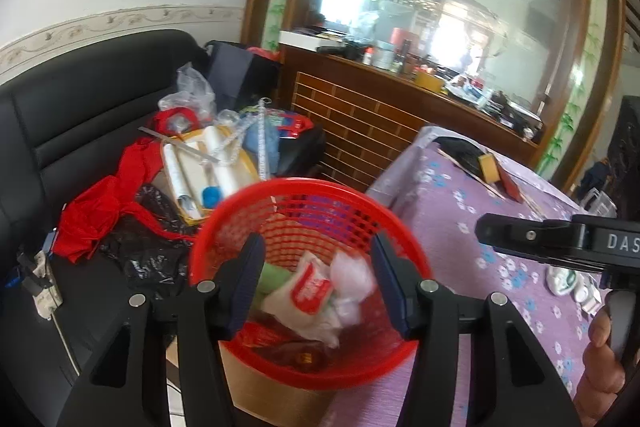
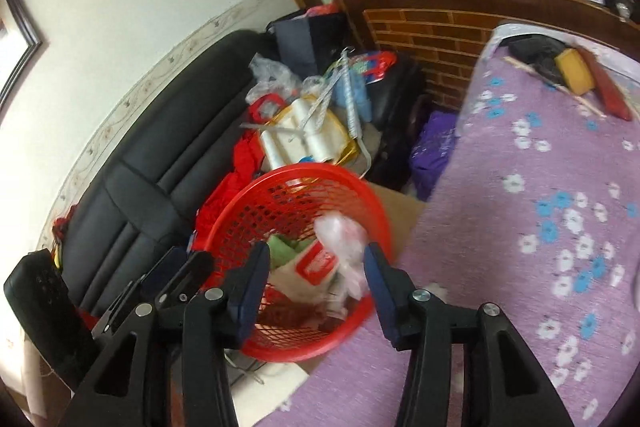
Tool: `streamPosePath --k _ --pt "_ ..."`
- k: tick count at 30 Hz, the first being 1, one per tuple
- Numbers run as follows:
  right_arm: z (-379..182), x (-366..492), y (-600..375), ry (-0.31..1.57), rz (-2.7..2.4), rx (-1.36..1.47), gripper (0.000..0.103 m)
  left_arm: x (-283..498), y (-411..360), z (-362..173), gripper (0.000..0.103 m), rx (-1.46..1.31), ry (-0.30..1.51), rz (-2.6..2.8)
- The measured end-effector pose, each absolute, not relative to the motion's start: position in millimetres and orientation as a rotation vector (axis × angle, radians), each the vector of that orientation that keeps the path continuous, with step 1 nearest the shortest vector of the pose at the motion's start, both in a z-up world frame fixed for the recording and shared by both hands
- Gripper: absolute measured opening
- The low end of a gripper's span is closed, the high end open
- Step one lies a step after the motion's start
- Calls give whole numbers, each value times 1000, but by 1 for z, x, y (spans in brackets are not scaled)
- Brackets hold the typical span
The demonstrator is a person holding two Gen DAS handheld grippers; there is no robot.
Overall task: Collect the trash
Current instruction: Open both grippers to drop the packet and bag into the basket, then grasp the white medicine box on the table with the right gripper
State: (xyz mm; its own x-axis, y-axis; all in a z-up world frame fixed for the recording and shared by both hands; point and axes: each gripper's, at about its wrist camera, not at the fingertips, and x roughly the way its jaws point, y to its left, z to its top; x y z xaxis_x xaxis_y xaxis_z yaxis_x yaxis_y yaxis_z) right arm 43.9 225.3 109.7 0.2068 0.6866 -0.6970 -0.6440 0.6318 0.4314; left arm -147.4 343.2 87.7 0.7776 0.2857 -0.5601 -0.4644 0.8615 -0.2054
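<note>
We find the mouth of the red plastic mesh basket [image 1: 308, 203] open from above, its floor taken up by crumpled wrappers [image 1: 316, 291]. The purple flowered tablecloth [image 2: 540, 227] beside it offers bare surface. Left, the black leather sofa [image 1: 80, 115] is crowded with red cloth [image 1: 104, 203] and paper rolls [image 1: 200, 167].

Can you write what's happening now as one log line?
left tool: open, empty | right tool: open, empty | red basket: holds wrappers, crumpled plastic | purple floral tablecloth: beside basket
</note>
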Motion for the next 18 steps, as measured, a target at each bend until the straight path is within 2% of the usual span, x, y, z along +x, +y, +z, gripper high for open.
streamPosePath --k 12,18 --pt "104 48 78 973 685 138 53 -119 240 96 59 -230 590 245" --pt "104 64 -25 930 442 185 53 -99 179 98 64 -153 632 139"
